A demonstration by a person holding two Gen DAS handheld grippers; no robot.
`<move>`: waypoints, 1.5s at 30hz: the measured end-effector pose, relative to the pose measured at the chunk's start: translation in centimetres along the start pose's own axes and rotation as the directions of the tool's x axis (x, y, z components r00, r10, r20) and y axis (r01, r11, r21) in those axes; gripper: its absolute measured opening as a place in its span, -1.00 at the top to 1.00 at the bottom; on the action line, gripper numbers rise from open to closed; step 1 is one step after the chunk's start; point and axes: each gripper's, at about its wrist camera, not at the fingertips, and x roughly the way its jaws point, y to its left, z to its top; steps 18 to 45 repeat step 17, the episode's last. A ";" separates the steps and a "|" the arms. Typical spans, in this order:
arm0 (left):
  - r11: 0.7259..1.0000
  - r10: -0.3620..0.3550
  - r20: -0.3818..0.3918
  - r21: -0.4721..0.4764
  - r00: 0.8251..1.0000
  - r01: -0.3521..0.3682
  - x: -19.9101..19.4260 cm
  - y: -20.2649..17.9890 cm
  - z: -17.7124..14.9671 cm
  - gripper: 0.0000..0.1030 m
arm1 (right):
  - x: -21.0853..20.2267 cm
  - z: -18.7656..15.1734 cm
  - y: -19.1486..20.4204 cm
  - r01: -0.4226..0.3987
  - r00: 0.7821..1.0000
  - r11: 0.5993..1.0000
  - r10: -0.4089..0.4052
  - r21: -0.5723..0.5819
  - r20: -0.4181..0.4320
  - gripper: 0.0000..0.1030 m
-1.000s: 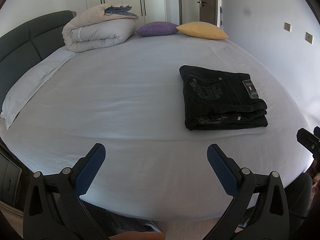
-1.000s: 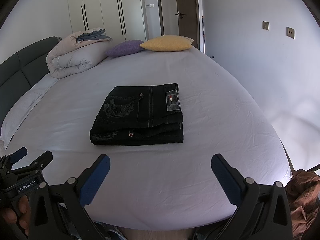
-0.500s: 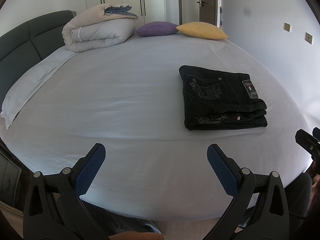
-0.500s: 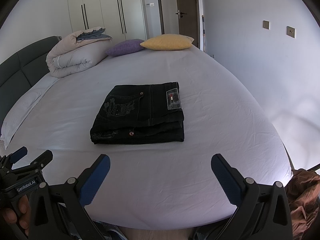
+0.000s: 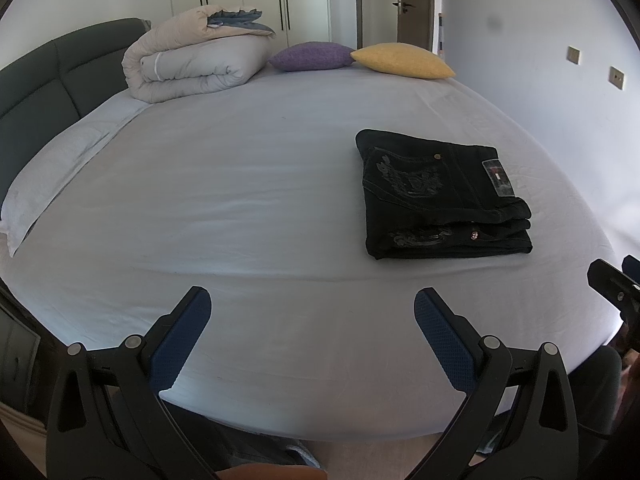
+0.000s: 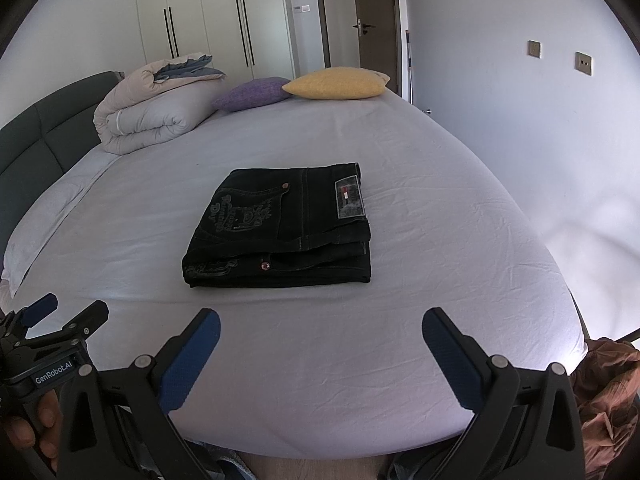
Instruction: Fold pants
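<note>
Black jeans [image 5: 440, 196] lie folded in a compact rectangle on the white bed sheet [image 5: 240, 200], right of centre in the left wrist view. In the right wrist view the jeans [image 6: 280, 228] lie at centre, back pocket and label patch up. My left gripper [image 5: 312, 320] is open and empty, held over the bed's near edge, well short and left of the jeans. My right gripper [image 6: 320, 340] is open and empty, just in front of the jeans. The left gripper also shows in the right wrist view [image 6: 60, 316] at lower left.
A rolled duvet [image 5: 192, 64], a purple cushion [image 5: 312, 56] and a yellow cushion [image 5: 400, 60] lie at the bed's far end. A dark headboard [image 5: 48, 76] and a white pillow [image 5: 52, 172] run along the left. A wall stands right; brown fabric [image 6: 612, 384] lies lower right.
</note>
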 end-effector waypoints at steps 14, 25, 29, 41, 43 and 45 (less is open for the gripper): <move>1.000 0.006 0.001 -0.003 1.000 -0.006 -0.2 -0.5 -0.3 -1.00 | 0.1 0.1 0.0 -0.006 1.000 1.000 0.006 -0.003 -0.004 -1.00; 1.000 0.009 0.015 0.003 1.000 -0.009 -0.3 -0.7 -0.3 -1.00 | 0.0 0.0 0.1 -0.008 1.000 1.000 0.008 -0.001 -0.008 -1.00; 1.000 0.009 0.015 0.003 1.000 -0.009 -0.3 -0.7 -0.3 -1.00 | 0.0 0.0 0.1 -0.008 1.000 1.000 0.008 -0.001 -0.008 -1.00; 1.000 0.009 0.015 0.003 1.000 -0.009 -0.3 -0.7 -0.3 -1.00 | 0.0 0.0 0.1 -0.008 1.000 1.000 0.008 -0.001 -0.008 -1.00; 1.000 0.009 0.015 0.003 1.000 -0.009 -0.3 -0.7 -0.3 -1.00 | 0.0 0.0 0.1 -0.008 1.000 1.000 0.008 -0.001 -0.008 -1.00; 1.000 0.009 0.015 0.003 1.000 -0.009 -0.3 -0.7 -0.3 -1.00 | 0.0 0.0 0.1 -0.008 1.000 1.000 0.008 -0.001 -0.008 -1.00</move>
